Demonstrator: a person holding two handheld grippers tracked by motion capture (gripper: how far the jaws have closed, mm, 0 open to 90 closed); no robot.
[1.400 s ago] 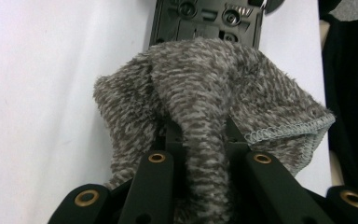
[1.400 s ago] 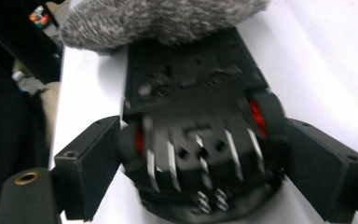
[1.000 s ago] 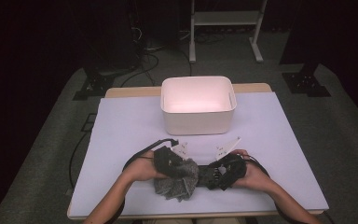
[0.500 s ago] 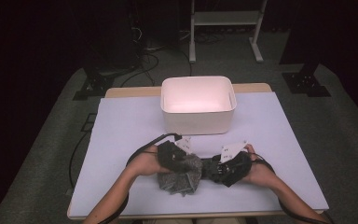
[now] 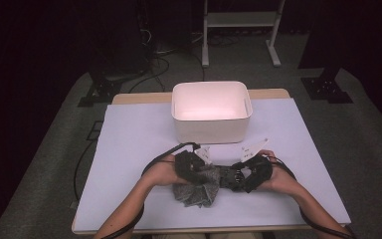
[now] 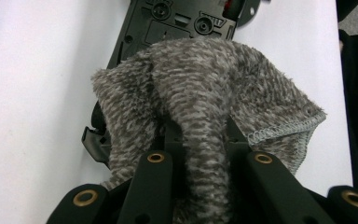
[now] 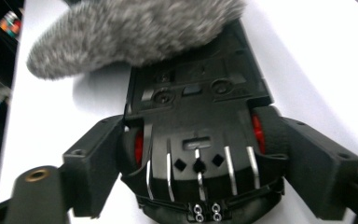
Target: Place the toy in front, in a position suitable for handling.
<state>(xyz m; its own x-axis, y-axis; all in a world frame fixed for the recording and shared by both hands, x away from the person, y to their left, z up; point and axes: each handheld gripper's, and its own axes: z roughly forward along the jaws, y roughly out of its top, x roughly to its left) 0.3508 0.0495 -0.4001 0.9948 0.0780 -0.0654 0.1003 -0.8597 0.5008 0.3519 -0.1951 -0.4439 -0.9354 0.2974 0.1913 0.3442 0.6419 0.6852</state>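
A grey fuzzy cloth (image 5: 199, 188) is bunched on the table's front middle, and my left gripper (image 5: 203, 173) is shut on a fold of it. In the left gripper view that fold (image 6: 205, 93) runs up between the black jaws of the left gripper (image 6: 203, 136) and drapes over a black toy car (image 6: 177, 23). My right gripper (image 7: 207, 170) holds the car (image 7: 196, 121) by its sides, underside toward the camera, red wheel hubs by the pads. Its jaws have just been opening a little, with the car still between them. The cloth (image 7: 135, 28) covers the car's far end.
A white rectangular bin (image 5: 211, 112) stands behind the hands at the table's middle. The table (image 5: 129, 144) has a pale lilac cover. Cables trail from both grippers over the front edge. Dark floor, stands and cables lie beyond the far edge.
My right hand with the car has shifted slightly right and away from me. The left gripper has kept its hold on the cloth and barely moved.
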